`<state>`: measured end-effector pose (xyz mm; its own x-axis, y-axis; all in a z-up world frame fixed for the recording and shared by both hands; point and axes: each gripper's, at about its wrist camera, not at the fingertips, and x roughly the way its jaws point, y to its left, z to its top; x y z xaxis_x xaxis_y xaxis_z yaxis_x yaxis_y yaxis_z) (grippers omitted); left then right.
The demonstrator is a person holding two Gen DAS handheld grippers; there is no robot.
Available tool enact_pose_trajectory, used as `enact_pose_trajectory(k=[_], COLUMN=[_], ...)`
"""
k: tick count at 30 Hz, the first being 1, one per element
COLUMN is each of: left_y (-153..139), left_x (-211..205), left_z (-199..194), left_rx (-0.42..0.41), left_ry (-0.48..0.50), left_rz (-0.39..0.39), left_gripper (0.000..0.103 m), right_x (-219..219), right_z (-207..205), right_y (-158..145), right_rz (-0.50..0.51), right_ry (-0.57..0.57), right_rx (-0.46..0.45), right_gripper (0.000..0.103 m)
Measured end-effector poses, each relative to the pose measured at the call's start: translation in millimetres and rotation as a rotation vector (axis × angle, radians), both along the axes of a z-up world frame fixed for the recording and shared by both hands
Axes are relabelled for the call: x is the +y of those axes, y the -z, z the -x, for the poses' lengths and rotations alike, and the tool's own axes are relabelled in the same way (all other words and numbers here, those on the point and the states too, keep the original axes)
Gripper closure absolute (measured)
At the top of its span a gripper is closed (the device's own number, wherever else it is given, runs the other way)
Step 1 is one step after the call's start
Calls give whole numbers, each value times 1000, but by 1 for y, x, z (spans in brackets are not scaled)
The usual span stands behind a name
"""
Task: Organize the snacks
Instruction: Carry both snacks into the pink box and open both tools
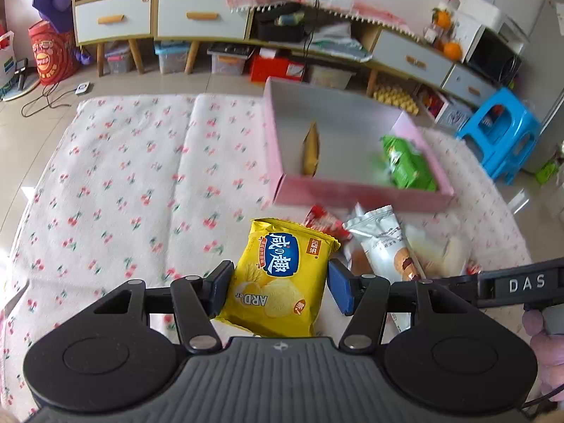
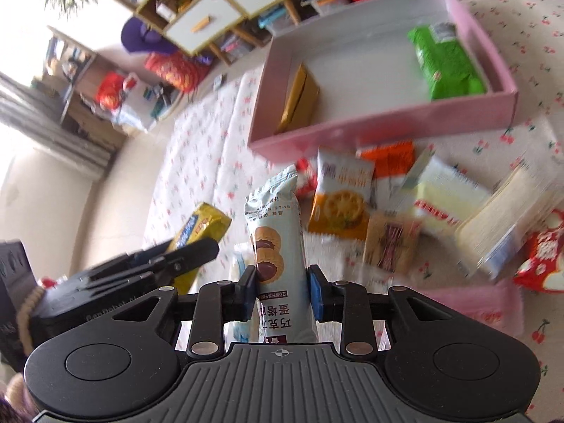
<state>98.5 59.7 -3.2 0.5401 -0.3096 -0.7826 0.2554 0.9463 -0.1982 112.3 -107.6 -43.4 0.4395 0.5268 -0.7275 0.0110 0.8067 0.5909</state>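
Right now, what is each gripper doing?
Left gripper: shut on the yellow chip packet.
Right gripper: shut on the pale blue cookie packet.

Left gripper (image 1: 280,290): matte black body, grey ribbed centre plate with a small crosshair mark. Two round black discs flank the plate. Black linkage arms with silver rivets lead to blue-faced pads (image 1: 340,289).

Right gripper (image 2: 281,292): same build, same grey ribbed plate and crosshair, silver pivots, blue pads (image 2: 316,294). In the left view its black side bears white letters "DAS".

Wrist beside the grippers: pale beaded bracelet (image 2: 26,308). Fuzzy lilac sleeve (image 1: 546,349) at the frame edge.
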Motion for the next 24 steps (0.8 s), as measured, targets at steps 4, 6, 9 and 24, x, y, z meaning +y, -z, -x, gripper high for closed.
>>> enact_pose_trajectory(k=[4,6,9,24], left_y=[-6,-7,-6,7], left_x=[-14,-21,-31,-70], left_z=[-7,-11,-21,-83], left_rx=[-27,-31,-30,-83], left_ry=[2,-1,-21,-52], left_rz=[25,40,77,167], left_gripper=[49,49,49,49], right_x=[-24,-35,-52,-96], right_z=[-3,-8,-14,-88], right_y=[-8,-10,-13,-11], right_rz=[-29,-37,-47,-37], right_ry=[69,112,178,340], right_rx=[-25,-34,-43,-116], right_gripper=[73,73,73,73])
